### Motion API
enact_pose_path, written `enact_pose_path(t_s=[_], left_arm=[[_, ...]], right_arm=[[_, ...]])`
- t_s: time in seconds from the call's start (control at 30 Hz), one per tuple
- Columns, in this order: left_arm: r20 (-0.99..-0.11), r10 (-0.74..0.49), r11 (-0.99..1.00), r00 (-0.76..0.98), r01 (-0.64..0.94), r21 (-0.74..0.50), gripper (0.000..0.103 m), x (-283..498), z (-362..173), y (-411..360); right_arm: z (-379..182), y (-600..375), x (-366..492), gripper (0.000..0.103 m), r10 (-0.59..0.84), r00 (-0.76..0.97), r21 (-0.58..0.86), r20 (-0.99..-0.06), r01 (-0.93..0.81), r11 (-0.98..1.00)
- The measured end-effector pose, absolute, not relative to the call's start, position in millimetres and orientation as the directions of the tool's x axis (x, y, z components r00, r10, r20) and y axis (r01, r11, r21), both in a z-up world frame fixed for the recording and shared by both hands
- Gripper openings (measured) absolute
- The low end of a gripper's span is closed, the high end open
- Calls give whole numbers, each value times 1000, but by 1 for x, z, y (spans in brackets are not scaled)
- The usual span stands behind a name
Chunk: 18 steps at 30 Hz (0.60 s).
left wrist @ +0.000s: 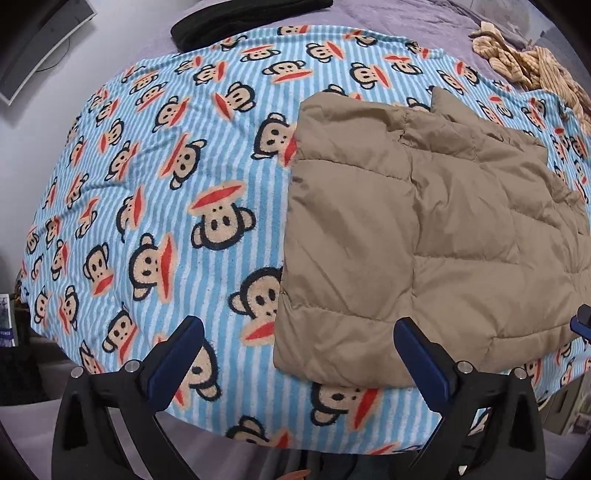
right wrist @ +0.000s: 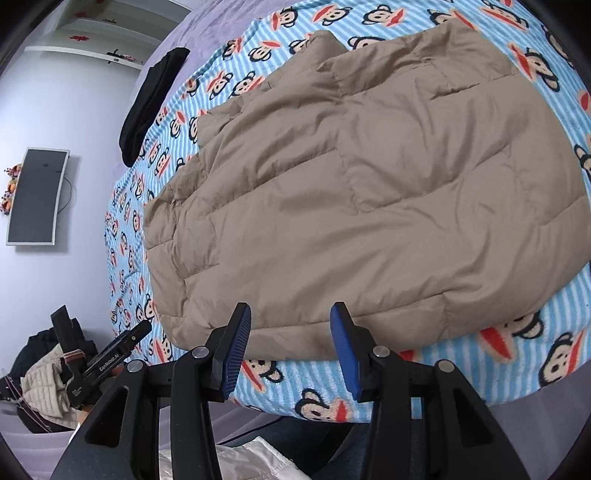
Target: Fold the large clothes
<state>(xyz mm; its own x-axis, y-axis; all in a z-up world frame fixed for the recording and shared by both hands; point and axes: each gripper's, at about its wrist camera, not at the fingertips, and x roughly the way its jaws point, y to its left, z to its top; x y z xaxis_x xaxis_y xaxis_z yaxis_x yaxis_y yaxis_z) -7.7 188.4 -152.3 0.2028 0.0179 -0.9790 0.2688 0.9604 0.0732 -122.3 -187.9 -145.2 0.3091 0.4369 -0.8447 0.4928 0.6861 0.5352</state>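
A tan quilted puffer jacket (left wrist: 436, 236) (right wrist: 354, 192) lies folded flat on a blue striped monkey-print blanket (left wrist: 166, 206) (right wrist: 491, 354) that covers the bed. My left gripper (left wrist: 295, 328) hangs above the jacket's near left corner. Its jaws are wide open and hold nothing. My right gripper (right wrist: 291, 314) hovers over the jacket's near edge with its blue pads (right wrist: 236, 347) apart and no cloth pinched between them. The left gripper (right wrist: 107, 362) also shows at the lower left of the right wrist view. A sliver of the right gripper (left wrist: 583, 321) shows at the right edge of the left wrist view.
A black garment (left wrist: 236, 18) (right wrist: 151, 103) lies at the blanket's far edge. A beige corduroy garment (left wrist: 528, 59) is bunched at the far right. A monitor (right wrist: 37, 195) hangs on the wall. A heap of clothes (right wrist: 40, 380) sits beside the bed, and white fabric (right wrist: 243, 461) lies below the gripper.
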Motion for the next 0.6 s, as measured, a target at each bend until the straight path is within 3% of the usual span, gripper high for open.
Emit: enact_pose_path(t_s=[0.2,0.27,0.33,0.6], left_arm=[[-984,-4,955,177,292,49,103,6,-166,191],[-986,-6,953,168,300,45,103,11,-173,190],[-987,-13,950,158,309,37,103,16,-179,190],[-986,-8,943,169,329,48,103,35,-195,193]], right_arm=[[-159,-170,-117,49,424,261,496,-867,538,682],[-159,-164,-113,58,417,253,485,-873,538,690],[-158,-157,-109,82,403,251,473,-880,531,703],[-159,-140,-99,84,331,245,412,-911,514,753]])
